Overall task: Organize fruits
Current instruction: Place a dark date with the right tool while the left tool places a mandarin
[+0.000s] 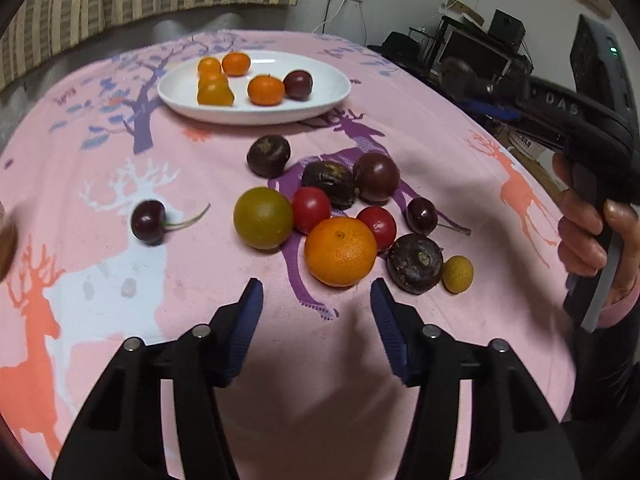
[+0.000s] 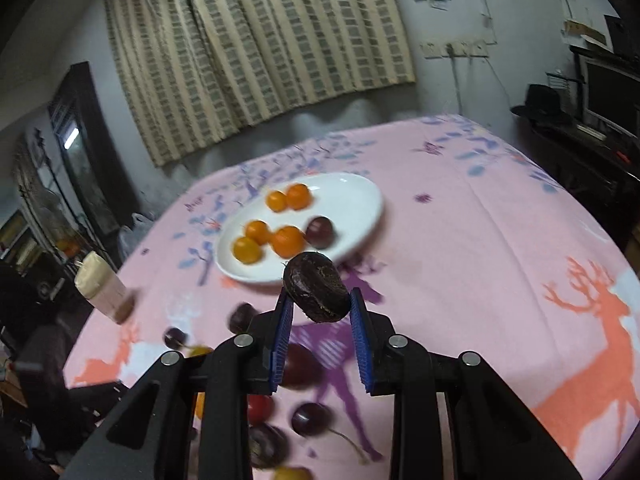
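Observation:
My right gripper [image 2: 320, 300] is shut on a dark brown water chestnut [image 2: 317, 293] and holds it in the air just short of the white plate [image 2: 360, 200]. The plate holds several small oranges [image 2: 287, 241] and a dark plum [image 2: 320, 232]. My left gripper [image 1: 316, 296] is open and empty, low over the pink tablecloth, just in front of a large orange [image 1: 340, 251]. Around that orange lie a green-yellow fruit [image 1: 263, 218], red tomatoes [image 1: 311, 209], dark chestnuts [image 1: 415, 264] and plums [image 1: 376, 178]. A cherry [image 1: 149, 222] lies alone to the left.
The plate also shows at the far side in the left wrist view [image 1: 320, 96]. The right hand and its gripper body [image 1: 592, 168] hang at the right edge. A small yellow fruit [image 1: 457, 274] lies by the nearest chestnut. Striped curtains [image 2: 260, 48] and dark shelves border the table.

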`<state>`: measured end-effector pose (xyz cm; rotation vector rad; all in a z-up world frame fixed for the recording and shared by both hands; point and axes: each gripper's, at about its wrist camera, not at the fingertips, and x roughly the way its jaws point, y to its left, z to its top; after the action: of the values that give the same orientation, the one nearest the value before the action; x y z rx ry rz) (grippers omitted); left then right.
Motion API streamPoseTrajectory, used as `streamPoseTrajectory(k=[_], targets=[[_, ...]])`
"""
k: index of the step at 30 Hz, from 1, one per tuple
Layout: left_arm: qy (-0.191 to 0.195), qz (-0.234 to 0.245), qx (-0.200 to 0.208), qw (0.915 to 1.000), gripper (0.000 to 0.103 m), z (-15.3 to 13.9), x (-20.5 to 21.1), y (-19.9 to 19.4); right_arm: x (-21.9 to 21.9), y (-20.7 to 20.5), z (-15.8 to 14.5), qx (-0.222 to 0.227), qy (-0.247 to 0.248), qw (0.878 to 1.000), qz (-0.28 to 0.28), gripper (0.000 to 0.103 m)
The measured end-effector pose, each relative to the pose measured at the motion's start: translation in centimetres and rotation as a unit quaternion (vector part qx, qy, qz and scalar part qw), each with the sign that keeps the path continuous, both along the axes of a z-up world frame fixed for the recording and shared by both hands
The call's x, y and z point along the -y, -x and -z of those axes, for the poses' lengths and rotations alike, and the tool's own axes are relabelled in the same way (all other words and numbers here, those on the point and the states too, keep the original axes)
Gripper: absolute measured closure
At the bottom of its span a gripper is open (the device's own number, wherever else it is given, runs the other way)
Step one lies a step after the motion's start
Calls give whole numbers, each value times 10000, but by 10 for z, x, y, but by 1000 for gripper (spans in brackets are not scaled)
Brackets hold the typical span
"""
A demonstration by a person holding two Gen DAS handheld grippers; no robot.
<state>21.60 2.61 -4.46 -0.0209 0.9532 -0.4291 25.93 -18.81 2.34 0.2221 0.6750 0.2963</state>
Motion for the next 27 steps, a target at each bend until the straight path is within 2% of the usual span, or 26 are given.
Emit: streamPoseTrajectory(k=[5, 8, 14, 16, 18, 20, 24, 27], targets=[[232, 9, -119, 9997, 49, 3, 3, -9, -19, 0, 4, 29, 136, 9993, -349, 74], [205, 84, -181, 9996, 48, 7, 11, -16, -17, -3, 7, -109, 105, 9993, -344, 74], [79, 169, -200, 9996, 49, 13, 24, -25, -16, 6, 4, -23, 123, 9992, -379, 74], [9, 185, -150, 9997, 52, 14, 27, -25, -17, 5, 6, -63, 135, 9991, -390, 74], [-90, 196, -88, 9997, 60, 14, 29, -23, -18, 5, 7, -88, 153, 9991, -396, 74], [-92, 185, -80, 9998, 61, 13, 28, -21, -20, 6, 8, -81, 208, 9989, -404, 74], [217, 300, -151, 9992, 62, -1, 18, -18, -22, 6, 4, -97, 192, 9987, -468, 74], [167, 373, 269, 9988, 62, -31, 8, -28, -28, -3, -5, -53, 257, 9978, -605, 74]])
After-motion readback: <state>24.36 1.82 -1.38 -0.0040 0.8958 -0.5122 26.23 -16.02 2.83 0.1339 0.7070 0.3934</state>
